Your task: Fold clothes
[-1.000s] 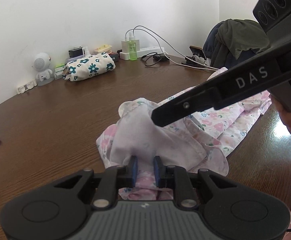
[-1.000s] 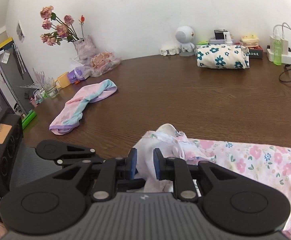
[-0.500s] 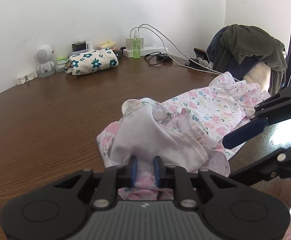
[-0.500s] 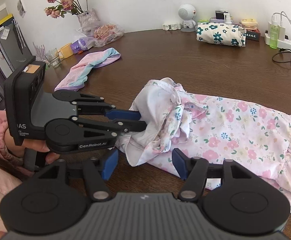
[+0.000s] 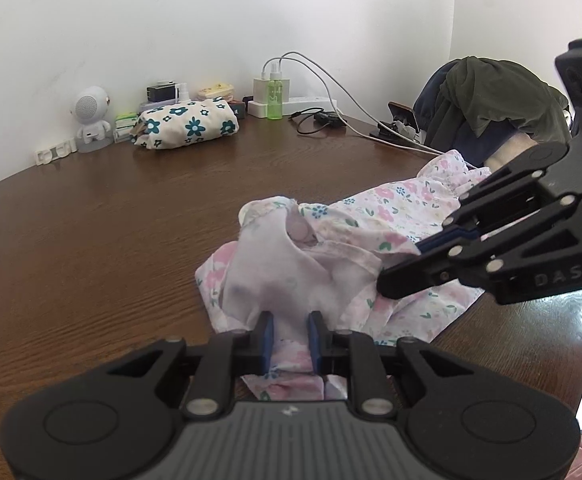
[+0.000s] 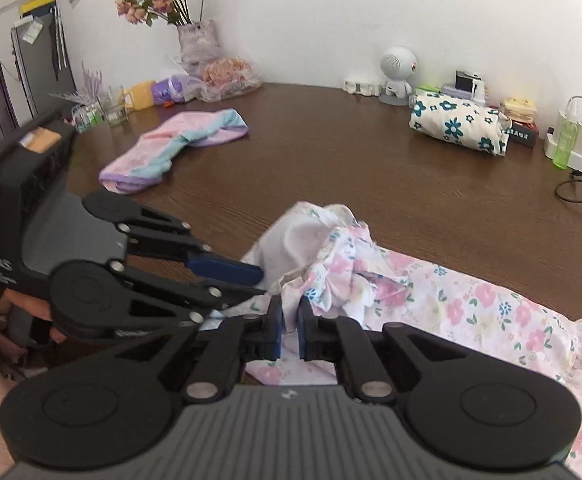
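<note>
Floral garment (image 6: 463, 300): unfolded, bunched at near end, rest spread flat on table (image 6: 331, 152). Fold barely begun (judged).
Left gripper (image 5: 290, 336): narrow, clamped on bunched pale edge.
Right gripper (image 6: 289, 330): jaws just closed, pinching cloth just beside left.
Pink-blue cloth (image 6: 175, 146): loose, well apart, unfolded.
Flowered bundle (image 6: 457, 122): apparently folded, at back.

Pink floral garment (image 6: 443, 300), bunched at one end, lying on table
</note>
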